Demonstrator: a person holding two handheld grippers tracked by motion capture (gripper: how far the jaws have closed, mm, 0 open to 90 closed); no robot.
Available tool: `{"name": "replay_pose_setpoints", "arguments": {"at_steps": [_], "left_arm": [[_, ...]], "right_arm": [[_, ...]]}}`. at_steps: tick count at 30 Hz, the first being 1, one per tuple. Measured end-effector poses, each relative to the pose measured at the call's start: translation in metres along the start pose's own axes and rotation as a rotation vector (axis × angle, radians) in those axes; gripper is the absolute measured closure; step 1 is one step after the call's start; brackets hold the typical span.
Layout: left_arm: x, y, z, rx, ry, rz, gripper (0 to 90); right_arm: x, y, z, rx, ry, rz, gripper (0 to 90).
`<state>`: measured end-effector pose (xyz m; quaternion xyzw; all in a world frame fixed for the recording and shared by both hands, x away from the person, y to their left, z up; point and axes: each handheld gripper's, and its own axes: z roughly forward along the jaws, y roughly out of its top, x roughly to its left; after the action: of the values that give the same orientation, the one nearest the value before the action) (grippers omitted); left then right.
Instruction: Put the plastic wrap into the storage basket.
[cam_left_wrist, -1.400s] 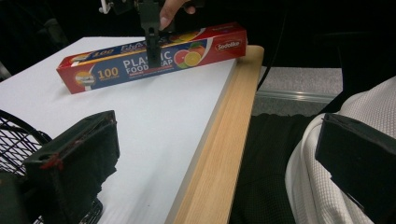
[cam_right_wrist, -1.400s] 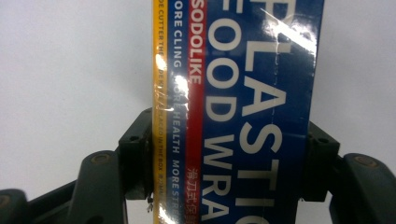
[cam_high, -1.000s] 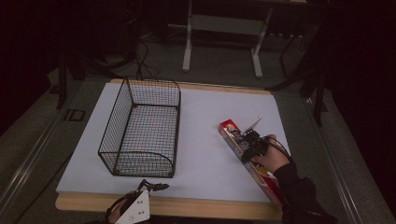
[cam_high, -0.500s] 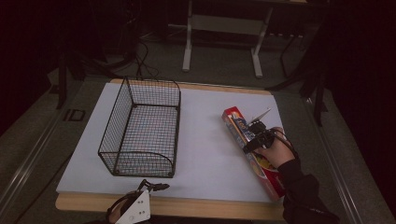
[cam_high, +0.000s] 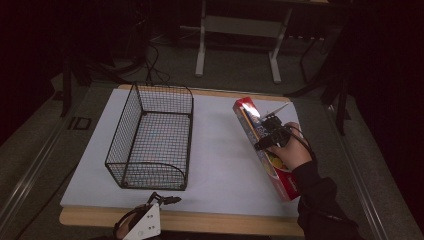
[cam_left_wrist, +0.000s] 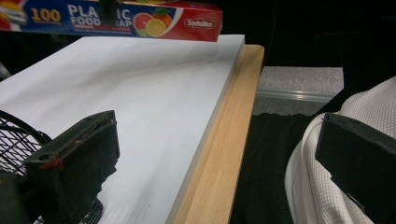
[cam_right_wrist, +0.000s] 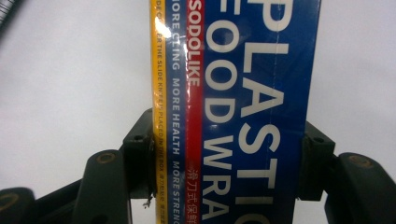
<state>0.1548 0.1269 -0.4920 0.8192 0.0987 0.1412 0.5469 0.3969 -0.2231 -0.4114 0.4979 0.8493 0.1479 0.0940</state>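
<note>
High view: the right tool (cam_high: 266, 136) is clamped across the plastic food wrap box (cam_high: 265, 150), which sits well to the right of the wire basket (cam_high: 152, 137), far end tilted up off the white worktop (cam_high: 220, 165). Against the earlier frames, the box has come off the sheet and its far end points higher. The left tool (cam_high: 162, 200) waits just in front of the basket's near end.

Left gripper view: the left tool's jaws stand wide apart with nothing between them, straddling the worktop's wooden edge (cam_left_wrist: 219, 140); the box (cam_left_wrist: 116, 21) hangs far off, right of the basket (cam_left_wrist: 18, 140).

Right gripper view: both pads bite the box (cam_right_wrist: 233, 112) on its long sides, squarely. To do this well, I'd say keep the box level, carry it leftward over the basket rim, and line its length with the basket's before lowering.
</note>
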Motion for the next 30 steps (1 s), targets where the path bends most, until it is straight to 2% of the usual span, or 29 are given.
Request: {"name": "replay_pose_setpoints", "arguments": {"at_steps": [8, 23, 30], "left_arm": [[0.0, 0.0, 0.0, -0.004, -0.003, 0.0, 0.1], [0.0, 0.001, -0.001, -0.009, -0.005, 0.0, 0.2], [0.0, 0.001, -0.001, -0.01, -0.007, 0.001, 0.1]], "right_arm": [[0.014, 0.016, -0.018, -0.056, 0.01, -0.009, 38.9], [0.047, 0.049, -0.038, -0.122, 0.011, -0.055, 39.0], [0.062, 0.068, -0.047, -0.152, 0.012, -0.061, 39.0]]}}
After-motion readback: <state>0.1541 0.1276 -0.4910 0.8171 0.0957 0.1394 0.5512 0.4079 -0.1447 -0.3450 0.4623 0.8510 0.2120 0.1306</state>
